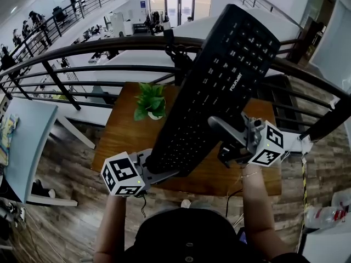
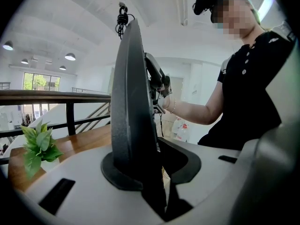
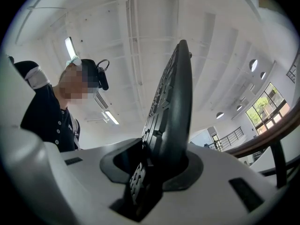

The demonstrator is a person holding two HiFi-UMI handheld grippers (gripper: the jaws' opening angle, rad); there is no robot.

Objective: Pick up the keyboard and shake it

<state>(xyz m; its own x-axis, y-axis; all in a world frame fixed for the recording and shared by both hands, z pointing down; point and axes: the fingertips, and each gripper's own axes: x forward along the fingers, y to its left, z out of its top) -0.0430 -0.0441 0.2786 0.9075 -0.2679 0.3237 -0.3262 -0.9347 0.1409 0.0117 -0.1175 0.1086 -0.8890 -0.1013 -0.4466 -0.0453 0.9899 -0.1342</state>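
A black keyboard [image 1: 219, 86] is lifted off the wooden table [image 1: 118, 136] and tilted steeply, with its far end up toward the railing. My left gripper [image 1: 159, 166] is shut on its near-left end. My right gripper [image 1: 222, 138] is shut on its right long edge. In the left gripper view the keyboard [image 2: 131, 102] stands edge-on between the jaws of the left gripper [image 2: 150, 165], with the right gripper [image 2: 157, 78] further along it. In the right gripper view the keyboard [image 3: 171, 102] rises edge-on from the right gripper [image 3: 152, 165], keys facing left.
A small potted plant [image 1: 149, 100] stands on the table's far side. A black railing [image 1: 82, 48] runs just behind the table, with an open atrium below it. The keyboard's coiled cable [image 1: 176, 53] hangs by the rail. A pale desk [image 1: 27, 141] is at the left.
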